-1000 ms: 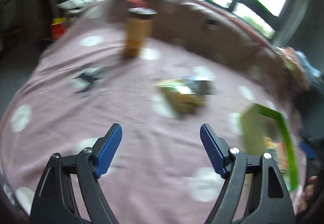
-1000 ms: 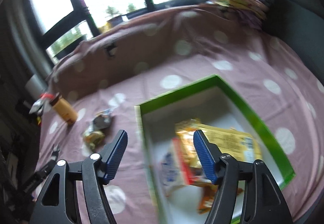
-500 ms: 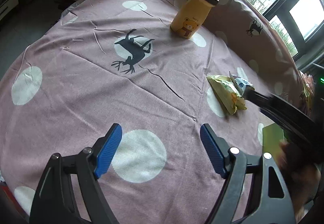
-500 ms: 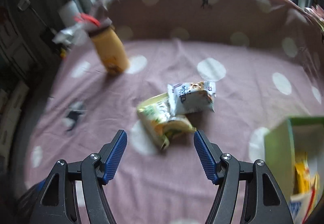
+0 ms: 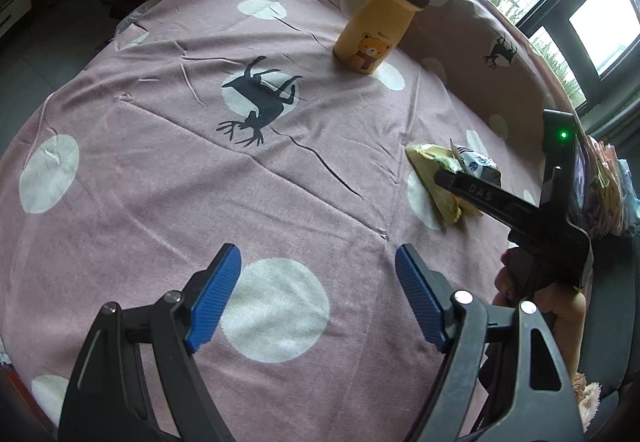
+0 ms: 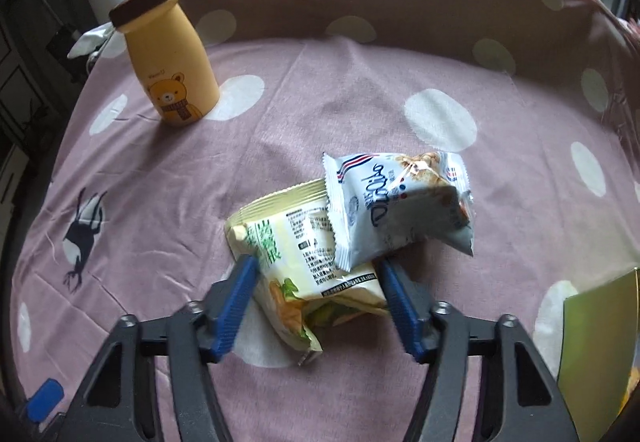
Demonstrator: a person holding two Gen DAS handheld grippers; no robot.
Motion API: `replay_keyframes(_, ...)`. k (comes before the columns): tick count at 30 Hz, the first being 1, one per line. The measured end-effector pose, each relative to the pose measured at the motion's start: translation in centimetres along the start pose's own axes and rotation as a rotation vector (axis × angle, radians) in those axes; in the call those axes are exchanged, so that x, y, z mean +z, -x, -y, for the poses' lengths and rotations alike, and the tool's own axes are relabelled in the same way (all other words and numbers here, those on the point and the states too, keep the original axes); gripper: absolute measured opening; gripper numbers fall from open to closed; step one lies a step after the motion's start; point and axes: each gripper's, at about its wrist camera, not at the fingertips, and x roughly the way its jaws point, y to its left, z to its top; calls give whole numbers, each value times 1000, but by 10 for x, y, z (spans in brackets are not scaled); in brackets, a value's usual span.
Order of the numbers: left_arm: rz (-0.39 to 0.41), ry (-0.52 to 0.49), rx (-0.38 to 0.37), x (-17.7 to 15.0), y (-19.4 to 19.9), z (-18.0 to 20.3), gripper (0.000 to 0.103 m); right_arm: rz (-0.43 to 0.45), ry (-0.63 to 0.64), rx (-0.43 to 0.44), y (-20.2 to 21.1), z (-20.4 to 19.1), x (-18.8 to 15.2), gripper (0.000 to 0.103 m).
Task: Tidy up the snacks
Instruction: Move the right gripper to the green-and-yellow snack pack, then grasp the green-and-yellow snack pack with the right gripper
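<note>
Yellow snack bag near the middle of the pink cloth, between right gripper pads just closing in on it. White snack bag leaning on top. Left gripper wide, empty, above cloth.

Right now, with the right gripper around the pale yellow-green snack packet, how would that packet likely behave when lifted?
The pale yellow-green snack packet looks thin and crinkled, so probably light and floppy. The white-blue wrapped snack overlaps it and may slide off. The right gripper, just closing, likely dents it.
</note>
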Motion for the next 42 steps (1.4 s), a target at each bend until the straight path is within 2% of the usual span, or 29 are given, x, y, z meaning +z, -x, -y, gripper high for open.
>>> replay_keyframes(2, -1, -3, 4, 0, 0, 0, 80, 18, -4, 12, 6, 2, -2, 39)
replay_keyframes(5, 1, 4, 3, 0, 1, -1, 80, 28, -41, 58, 16, 5, -10, 27)
replay_keyframes(9, 5, 4, 1, 0, 2, -2, 80, 14, -91, 142, 35, 9, -23, 25)
replay_keyframes(14, -15, 0, 6, -2, 1, -2, 80, -4, -170, 208, 72, 14, -61, 25)
replay_keyframes(16, -24, -1, -3, -2, 1, -1, 80, -35, -206, 206, 80, 18, -78, 25)
replay_keyframes(20, -39, -21, -10, -7, -1, 8, 79, -78, -183, 171, 86, 14, -103, 25)
replay_keyframes(22, -49, -49, -5, -12, -2, 15, 79, -91, -189, 208, 85, 17, -105, 27)
replay_keyframes(24, -62, -80, -6, -18, -4, 22, 78, -48, -214, 226, 92, 25, -105, 28)
replay_keyframes(26, -74, -110, -9, -22, -5, 29, 78, -14, -227, 213, 100, 32, -104, 43)
replay_keyframes(28, -81, -127, -13, -25, -8, 34, 78, 33, -236, 213, 110, 39, -104, 54)
replay_keyframes(32, -115, -147, -50, -33, -11, 43, 78, 61, -295, 220, 119, 57, -103, 55)
replay_keyframes(35, -153, -162, -98, -41, -14, 53, 78, 74, -322, 260, 122, 63, -103, 55)
replay_keyframes(42, -229, -214, -163, -61, -26, 73, 77, -18, -375, 391, 100, 67, -107, 55)
